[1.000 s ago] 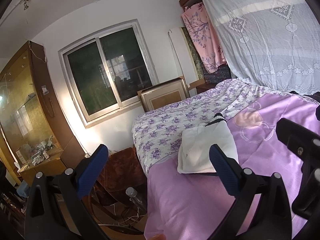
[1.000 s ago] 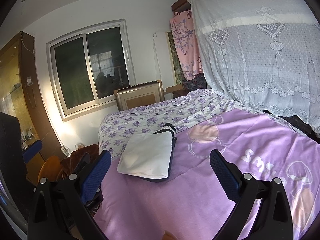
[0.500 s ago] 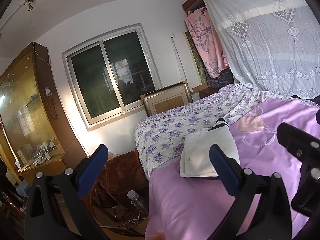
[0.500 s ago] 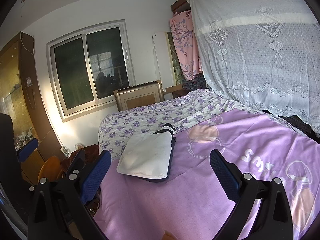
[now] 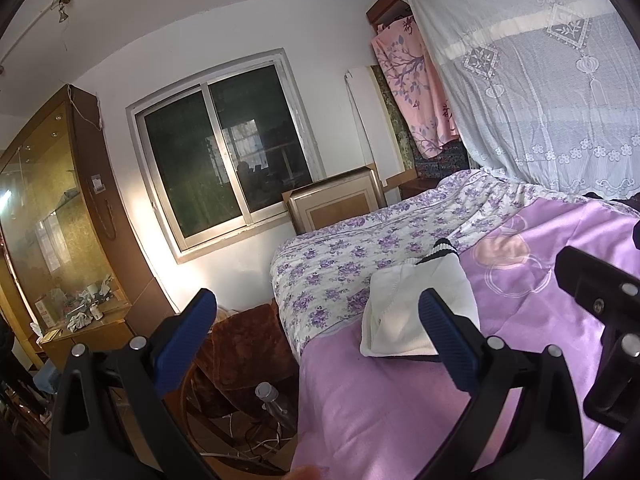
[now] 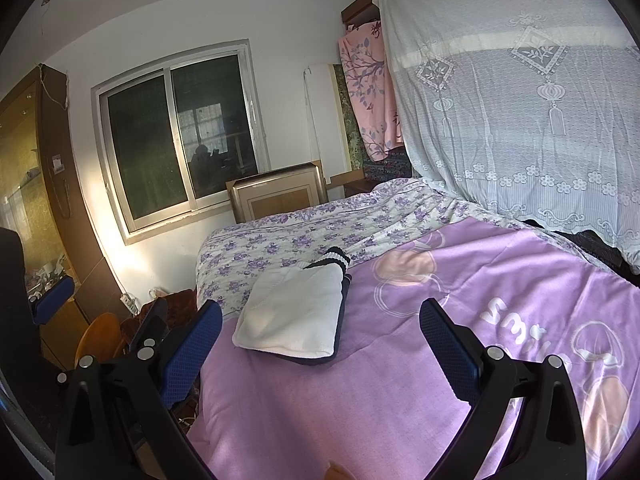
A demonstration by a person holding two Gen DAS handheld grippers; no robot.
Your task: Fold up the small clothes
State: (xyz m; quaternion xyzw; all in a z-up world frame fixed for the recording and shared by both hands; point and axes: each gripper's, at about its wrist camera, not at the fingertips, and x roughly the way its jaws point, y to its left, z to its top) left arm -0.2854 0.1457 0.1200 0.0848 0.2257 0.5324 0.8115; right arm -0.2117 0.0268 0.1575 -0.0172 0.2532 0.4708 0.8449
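A folded white knit garment (image 6: 294,322) with dark trim and a striped cuff lies on the purple bed sheet (image 6: 420,360), near the bed's left side. It also shows in the left wrist view (image 5: 416,312). My right gripper (image 6: 320,344) is open and empty, held above the sheet just short of the garment. My left gripper (image 5: 316,336) is open and empty, off the bed's left edge; its right finger (image 5: 446,344) overlaps the garment in view. The right gripper's body (image 5: 600,320) shows at the right of the left wrist view.
A floral quilt (image 6: 304,236) covers the far part of the bed. A white lace net (image 6: 520,120) hangs at the right. A brown chair (image 5: 244,344), cables and a wooden cabinet (image 5: 48,248) stand left of the bed, below the window (image 5: 224,172).
The left gripper has tilted up and drawn back a little, so the garment sits lower in its view. The right gripper has hardly moved. Both stay open.
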